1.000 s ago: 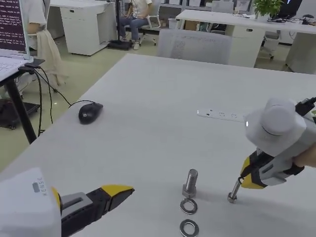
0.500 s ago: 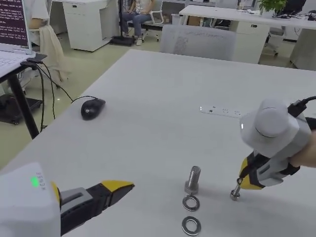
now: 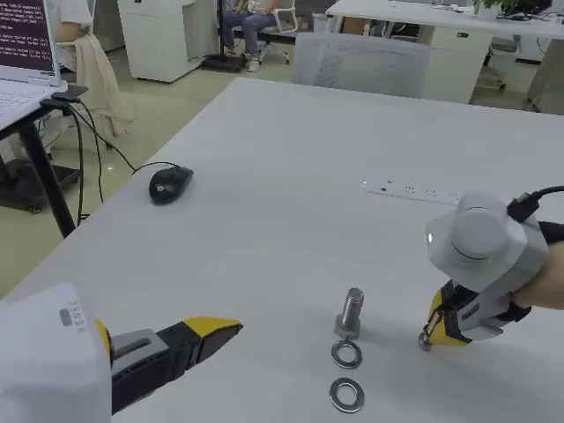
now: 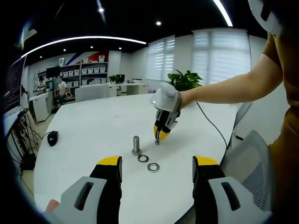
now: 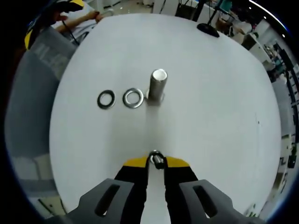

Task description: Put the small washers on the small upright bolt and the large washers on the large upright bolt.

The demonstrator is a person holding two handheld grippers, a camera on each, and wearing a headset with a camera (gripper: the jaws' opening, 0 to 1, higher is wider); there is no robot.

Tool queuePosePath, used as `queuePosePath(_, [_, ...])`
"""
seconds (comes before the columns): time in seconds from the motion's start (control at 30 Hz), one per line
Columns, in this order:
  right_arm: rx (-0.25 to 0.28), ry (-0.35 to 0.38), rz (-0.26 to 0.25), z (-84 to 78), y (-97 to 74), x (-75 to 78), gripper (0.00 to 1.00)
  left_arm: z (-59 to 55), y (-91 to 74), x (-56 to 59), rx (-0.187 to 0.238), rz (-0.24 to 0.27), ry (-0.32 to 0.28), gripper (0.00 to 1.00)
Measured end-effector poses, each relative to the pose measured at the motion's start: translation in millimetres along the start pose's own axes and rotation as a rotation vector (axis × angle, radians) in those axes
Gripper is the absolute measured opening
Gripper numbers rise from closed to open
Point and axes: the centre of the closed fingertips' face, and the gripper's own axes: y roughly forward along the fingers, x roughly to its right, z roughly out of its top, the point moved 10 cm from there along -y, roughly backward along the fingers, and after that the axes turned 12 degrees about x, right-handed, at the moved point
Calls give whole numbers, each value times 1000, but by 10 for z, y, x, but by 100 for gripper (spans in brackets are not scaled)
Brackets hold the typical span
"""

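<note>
The large bolt (image 3: 350,313) stands upright on the white table, with two large washers (image 3: 346,354) (image 3: 346,395) lying flat just in front of it. To its right, my right gripper (image 3: 434,333) points down and is shut on a small washer (image 5: 156,158). It is held over the small bolt (image 3: 425,344), of which just the base shows. The right gripper view has the large bolt (image 5: 157,84) and both washers (image 5: 133,97) ahead. My left gripper (image 4: 159,161) is open and empty, low at the near left (image 3: 211,335), facing the bolts (image 4: 136,143).
A black mouse (image 3: 169,183) lies at the left of the table and a white power strip (image 3: 410,189) at the back right. A laptop (image 3: 22,53) on a stand is off the table's left edge. A grey chair (image 3: 357,66) stands behind.
My right gripper has come down along the small bolt, whose shaft showed before and is now mostly hidden. The head camera has shifted. The left gripper has hardly moved.
</note>
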Motion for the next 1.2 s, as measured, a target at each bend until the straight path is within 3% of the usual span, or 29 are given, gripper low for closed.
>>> queuePosePath(0.33, [-1, 9, 5, -41, 83, -1, 14, -18, 0, -14, -4, 5, -5, 60])
queuePosePath(0.67, [9, 21, -1, -46, 44, -23, 16, -11, -7, -28, -2, 7, -2, 60])
queuePosePath(0.97, [14, 33, -29, -87, -114, -165, 16, -2, -12, 2, -2, -4, 9, 60])
queuePosePath(1.2, [19, 43, -25, -99, -136, -349, 16, -1, -14, 43, 2, -19, 14, 60])
